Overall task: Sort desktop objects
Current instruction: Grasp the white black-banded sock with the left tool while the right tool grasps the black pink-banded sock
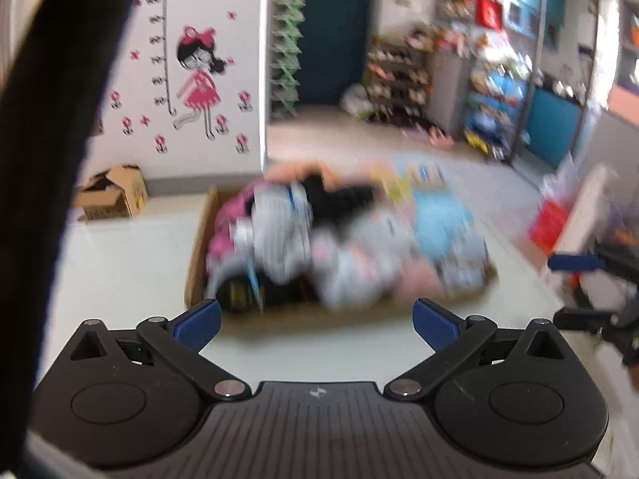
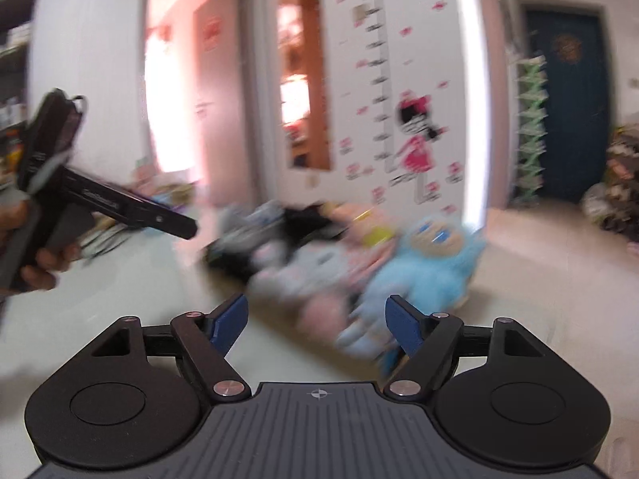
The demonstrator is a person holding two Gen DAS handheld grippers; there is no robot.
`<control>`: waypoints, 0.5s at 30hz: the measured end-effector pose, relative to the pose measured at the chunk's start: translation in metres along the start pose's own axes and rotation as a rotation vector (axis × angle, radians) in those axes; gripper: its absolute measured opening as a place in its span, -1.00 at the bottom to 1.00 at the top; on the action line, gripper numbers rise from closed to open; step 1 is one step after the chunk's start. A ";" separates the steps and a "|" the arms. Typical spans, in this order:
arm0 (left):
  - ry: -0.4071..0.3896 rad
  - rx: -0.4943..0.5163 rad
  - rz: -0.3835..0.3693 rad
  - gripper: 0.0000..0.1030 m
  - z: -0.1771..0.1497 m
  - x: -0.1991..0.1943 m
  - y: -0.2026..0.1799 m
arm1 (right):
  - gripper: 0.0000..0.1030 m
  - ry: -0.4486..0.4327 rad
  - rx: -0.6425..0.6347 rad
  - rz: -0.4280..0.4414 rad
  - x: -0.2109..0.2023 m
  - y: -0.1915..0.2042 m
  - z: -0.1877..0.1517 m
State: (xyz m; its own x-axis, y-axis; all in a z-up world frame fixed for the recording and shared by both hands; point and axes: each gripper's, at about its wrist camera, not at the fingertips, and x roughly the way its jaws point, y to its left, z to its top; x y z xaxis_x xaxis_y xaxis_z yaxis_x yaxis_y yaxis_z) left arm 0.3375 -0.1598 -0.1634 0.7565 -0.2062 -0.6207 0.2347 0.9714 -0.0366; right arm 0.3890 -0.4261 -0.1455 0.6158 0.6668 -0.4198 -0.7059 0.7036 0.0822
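Note:
A shallow cardboard box sits on the white tabletop, heaped with blurred soft toys in pink, grey, black and white. A light blue plush lies at its right end. My left gripper is open wide just short of the box's near edge, with nothing between its blue pads. In the right wrist view the blue plush lies straight ahead. My right gripper is open in front of it and holds nothing. A hand grips the other tool's handle at the left edge.
A small open carton stands by the white wall with the girl sticker. A red item lies at the table's right side. A black strap crosses the left of the view. Cluttered shelves line the far room.

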 end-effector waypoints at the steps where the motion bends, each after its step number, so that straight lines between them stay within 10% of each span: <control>1: 0.026 0.005 -0.005 0.98 -0.012 -0.001 0.000 | 0.57 0.022 -0.016 0.009 -0.002 0.006 -0.006; 15: 0.180 -0.009 -0.065 0.98 -0.076 0.017 0.001 | 0.36 0.140 -0.029 0.022 0.013 0.026 -0.049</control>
State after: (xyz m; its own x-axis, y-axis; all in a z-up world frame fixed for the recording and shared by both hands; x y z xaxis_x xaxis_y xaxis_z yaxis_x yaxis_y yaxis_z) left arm 0.3036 -0.1535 -0.2336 0.6182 -0.2449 -0.7469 0.2731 0.9579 -0.0881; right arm 0.3615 -0.4113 -0.1928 0.5466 0.6397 -0.5404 -0.7296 0.6805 0.0676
